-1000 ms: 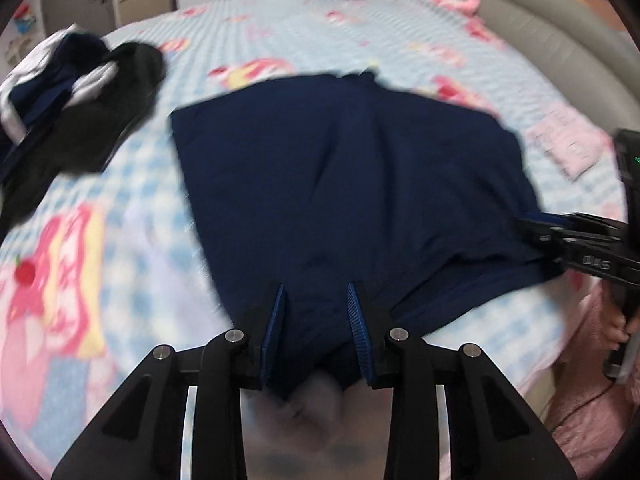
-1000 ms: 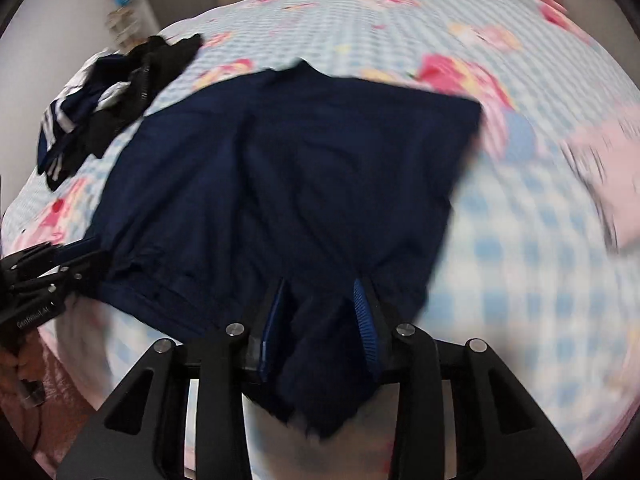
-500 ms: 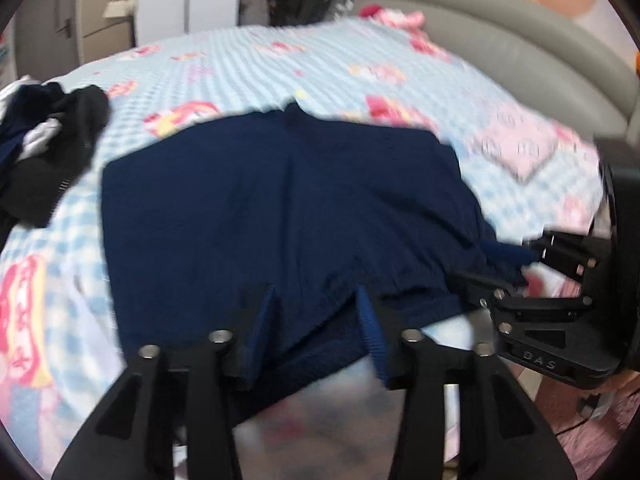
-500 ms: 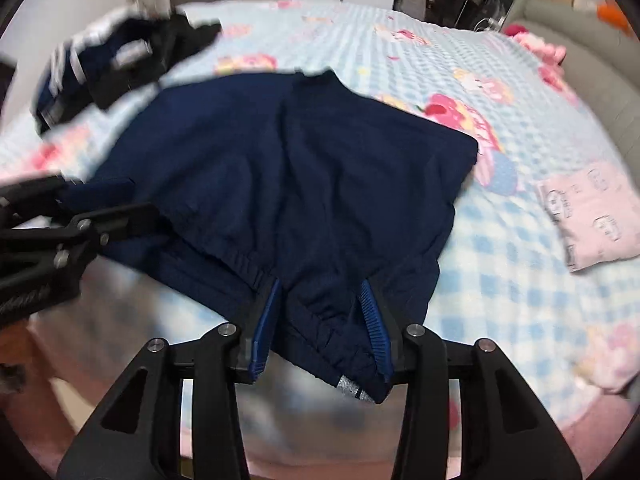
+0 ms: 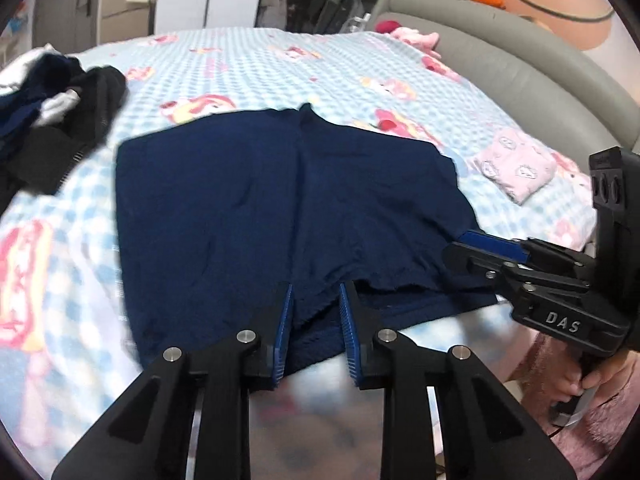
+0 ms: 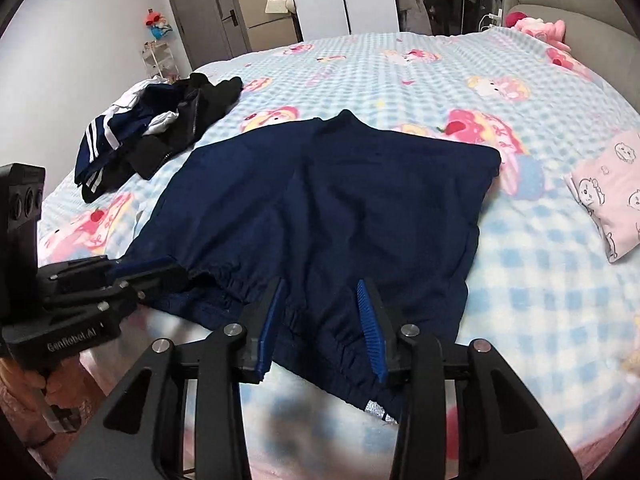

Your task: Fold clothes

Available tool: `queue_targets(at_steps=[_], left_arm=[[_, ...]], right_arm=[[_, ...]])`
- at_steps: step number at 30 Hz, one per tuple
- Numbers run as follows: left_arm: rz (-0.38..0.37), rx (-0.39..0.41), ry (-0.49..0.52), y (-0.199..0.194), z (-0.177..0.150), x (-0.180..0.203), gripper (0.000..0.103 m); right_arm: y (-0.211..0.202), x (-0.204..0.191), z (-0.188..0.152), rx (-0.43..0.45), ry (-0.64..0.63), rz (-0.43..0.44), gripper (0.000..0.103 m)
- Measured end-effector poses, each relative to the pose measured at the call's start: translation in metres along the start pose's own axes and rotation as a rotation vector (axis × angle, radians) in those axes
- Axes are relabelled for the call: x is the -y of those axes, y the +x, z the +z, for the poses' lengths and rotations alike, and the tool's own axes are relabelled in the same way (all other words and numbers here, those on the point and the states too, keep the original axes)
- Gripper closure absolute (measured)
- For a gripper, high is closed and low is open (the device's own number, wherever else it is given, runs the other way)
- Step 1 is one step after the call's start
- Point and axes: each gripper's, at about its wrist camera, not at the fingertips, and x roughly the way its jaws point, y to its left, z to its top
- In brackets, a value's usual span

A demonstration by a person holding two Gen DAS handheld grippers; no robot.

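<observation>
A: Left gripper [image 5: 313,308] sits at the near edge of the shorts [image 5: 280,208], fingers a narrow way apart with the waistband cloth lying between them. The pads do not visibly press the fabric, so I cannot tell whether it grips.

B: And the right gripper [image 6: 320,312]?

A: Its fingers stand wider apart, straddling the gathered waistband farther along. The cloth passes under and between them, untouched as far as I can see, so it looks unclenched. In the left view it comes in from the side, its blue pad [image 5: 492,242] resting at the corner of the shorts.

B: Where do the shorts lie?

A: Spread flat on the bed [image 6: 400,68], legs pointing away, waistband at the near edge and hanging slightly over it. The fabric is navy and mostly smooth.

B: Anything else on the bed?

A: A pile of dark clothes [image 6: 160,136] with white stripes, well apart at the far left. A pink folded item [image 6: 612,196] lies to the right, near the shorts but not touching. A hand [image 5: 576,380] holds the right gripper's handle.
</observation>
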Motion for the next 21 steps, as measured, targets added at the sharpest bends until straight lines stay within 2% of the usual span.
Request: queue_targets(at_steps=[3,4,5,9,12,16,18,19,20,21], left_arm=[[0.055,-0.040,0.042,0.005,0.001,0.003,0.071],[0.071,-0.054,0.060,0.010,0.003,0.006,0.063],[0.085,-0.065,0.078,0.014,0.004,0.010,0.058],[0.128,-0.097,0.160,0.021,0.007,0.021,0.057],[0.155,-0.111,0.235,0.027,0.009,0.032,0.057],[0.145,-0.105,0.224,0.031,0.013,0.035,0.057],[0.140,-0.101,0.219,0.032,0.015,0.037,0.057],[0.137,-0.100,0.216,0.033,0.017,0.038,0.063],[0.135,-0.098,0.213,0.034,0.018,0.039,0.084],[0.132,-0.096,0.210,0.035,0.019,0.040,0.092]], right_arm=[[0.004,-0.006,-0.004,-0.030,-0.027,0.009,0.064],[0.005,-0.007,-0.005,-0.040,-0.036,0.012,0.064],[0.007,-0.010,-0.007,-0.050,-0.048,0.010,0.064],[0.015,-0.019,-0.015,-0.078,-0.117,-0.053,0.064],[0.014,-0.025,-0.015,-0.075,-0.148,-0.056,0.064],[0.006,-0.035,-0.014,-0.044,-0.183,-0.047,0.057],[-0.004,-0.035,-0.009,0.003,-0.151,0.007,0.057],[-0.009,-0.034,-0.006,0.026,-0.121,0.046,0.057],[-0.008,-0.032,-0.002,0.017,-0.100,0.080,0.056],[-0.006,-0.030,0.000,0.002,-0.082,0.102,0.056]])
